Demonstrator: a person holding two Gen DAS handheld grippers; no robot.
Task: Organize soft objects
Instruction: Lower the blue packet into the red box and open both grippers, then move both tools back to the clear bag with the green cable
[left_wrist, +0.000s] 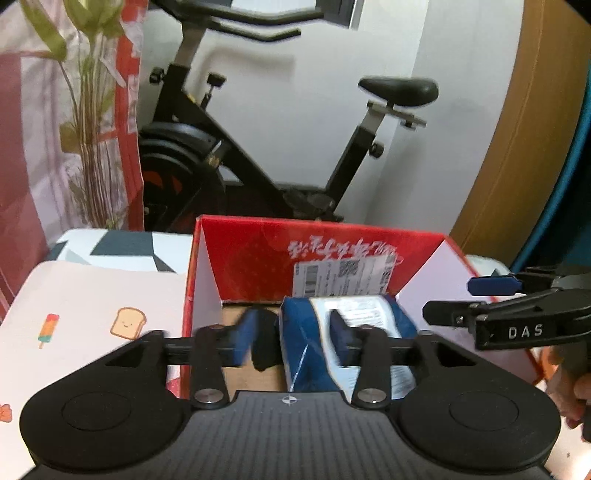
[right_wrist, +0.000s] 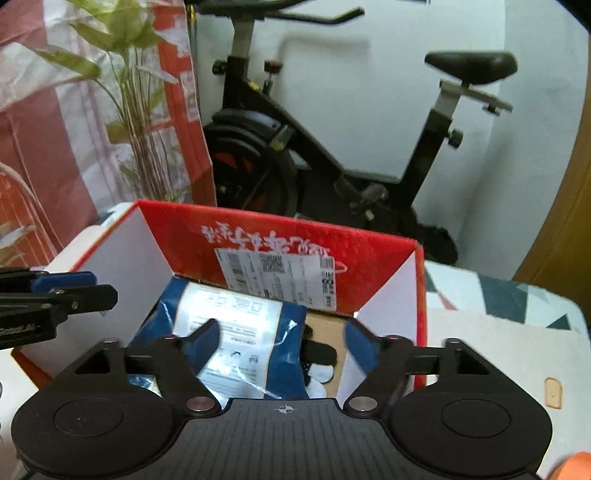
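Observation:
A red cardboard box (left_wrist: 258, 258) stands open on the table, flaps up, with a shipping label on its far wall. Inside lies a soft blue package (left_wrist: 303, 354) with a white label, and beside it a small black and white soft item (right_wrist: 317, 365). My left gripper (left_wrist: 295, 339) hovers open over the box, one finger above the package and the other left of the black item (left_wrist: 264, 343). My right gripper (right_wrist: 282, 336) is open wide above the same package (right_wrist: 236, 328), pressing on nothing. Each gripper also shows at the edge of the other's view.
The box (right_wrist: 177, 229) sits on a white cloth (left_wrist: 92, 295) printed with toast and ice lollies. Behind the table stand a black exercise bike (left_wrist: 229, 155), a green plant (left_wrist: 88, 129) and a red and white bag (left_wrist: 22, 147). A wooden door (left_wrist: 517, 147) is on the right.

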